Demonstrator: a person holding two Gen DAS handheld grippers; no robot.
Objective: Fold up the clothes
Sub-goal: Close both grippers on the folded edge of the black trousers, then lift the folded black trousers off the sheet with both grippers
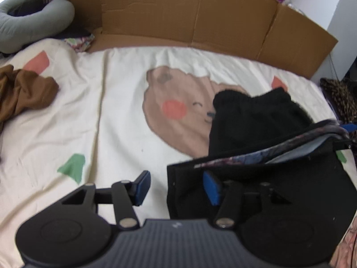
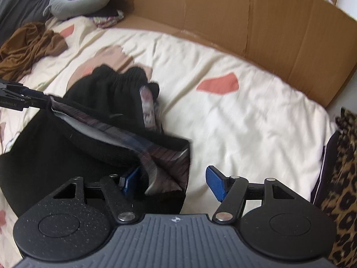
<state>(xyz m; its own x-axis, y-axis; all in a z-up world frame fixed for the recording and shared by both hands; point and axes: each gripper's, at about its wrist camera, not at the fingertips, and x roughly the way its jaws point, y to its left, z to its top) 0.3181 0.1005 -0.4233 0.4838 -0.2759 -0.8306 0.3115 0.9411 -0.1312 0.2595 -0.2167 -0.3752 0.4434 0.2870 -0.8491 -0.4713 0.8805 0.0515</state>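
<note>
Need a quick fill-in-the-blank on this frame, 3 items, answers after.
1. The black garment lies on a cream sheet printed with a cartoon ____.
2. Both the left gripper and the right gripper have their jaws ____.
3. The crumpled garment lying apart from the black one is ____ in colour.

Answers: bear; open; brown

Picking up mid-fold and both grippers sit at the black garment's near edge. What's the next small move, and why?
Probably close both grippers on the near hem. The left gripper and right gripper are open, each straddling a near corner of the black garment, whose plaid lining shows there. Nothing is gripped yet, so no fold can start.
</note>
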